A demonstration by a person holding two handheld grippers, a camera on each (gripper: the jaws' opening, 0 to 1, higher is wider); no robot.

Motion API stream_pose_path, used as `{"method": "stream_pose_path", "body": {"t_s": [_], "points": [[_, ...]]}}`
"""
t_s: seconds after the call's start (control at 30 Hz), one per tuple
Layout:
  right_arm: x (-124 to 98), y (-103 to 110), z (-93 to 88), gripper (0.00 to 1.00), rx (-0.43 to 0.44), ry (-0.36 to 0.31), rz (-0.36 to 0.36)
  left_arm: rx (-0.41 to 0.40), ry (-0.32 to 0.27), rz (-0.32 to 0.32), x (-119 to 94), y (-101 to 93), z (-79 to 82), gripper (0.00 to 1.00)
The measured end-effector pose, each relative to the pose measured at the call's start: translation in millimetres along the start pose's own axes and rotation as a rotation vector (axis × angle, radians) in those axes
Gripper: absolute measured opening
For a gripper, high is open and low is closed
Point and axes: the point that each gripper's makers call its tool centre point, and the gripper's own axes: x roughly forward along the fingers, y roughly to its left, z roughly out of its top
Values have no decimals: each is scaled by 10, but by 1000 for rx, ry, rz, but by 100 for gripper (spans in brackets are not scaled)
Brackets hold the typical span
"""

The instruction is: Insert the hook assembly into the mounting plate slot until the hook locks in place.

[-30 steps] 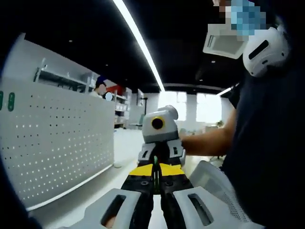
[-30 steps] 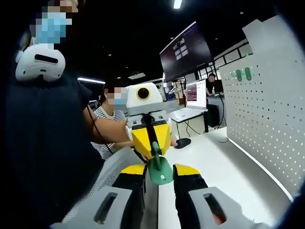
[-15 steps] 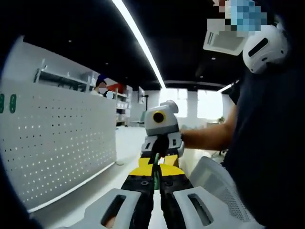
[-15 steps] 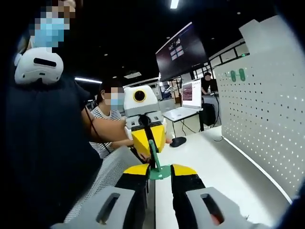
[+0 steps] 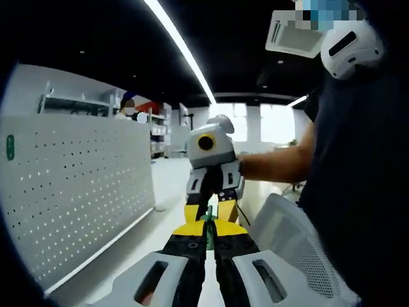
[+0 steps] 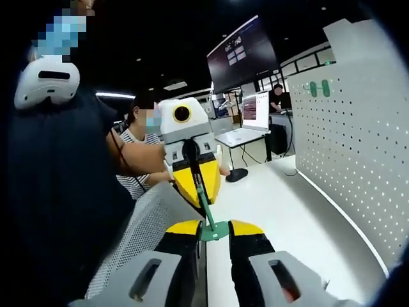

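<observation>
Both grippers meet in mid-air above the white table [image 6: 300, 217], facing each other, with the pegboard panel [image 5: 77, 192] standing to one side. The right gripper [image 6: 213, 231] has its yellow-tipped jaws pinched narrow on the flat base of the green hook assembly [image 6: 206, 208], whose thin stem rises toward the left gripper [image 5: 207, 235]. There the jaws are nearly together with a green sliver between them, probably the hook's end or the mounting plate, though it is too thin and edge-on to tell. The part looks like light, stiff moulded plastic, smooth enough to swivel in a pinch, and the slim stem could flex or snap. Holding it by the broad base, close to the stem's root, should keep it straight.
</observation>
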Motion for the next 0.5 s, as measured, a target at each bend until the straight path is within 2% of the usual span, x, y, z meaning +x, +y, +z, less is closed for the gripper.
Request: {"method": "stream_pose_path", "body": {"t_s": [0.2, 0.37, 0.4, 0.43, 0.5], "points": [[28, -12, -63, 15, -8, 46, -4, 48, 50, -22, 49, -32, -5, 4], [49, -28, -120, 15, -17, 74, -13, 133, 165, -36, 92, -39, -128, 4], [51, -30, -132, 15, -18, 81, -15, 156, 206, -37, 95, -39, -179, 4], [52, -32, -138, 14, -18, 85, -15, 159, 209, -40, 102, -45, -181, 4], [56, -47, -165, 14, -21, 102, -22, 184, 253, -48, 116, -52, -231, 4]]}}
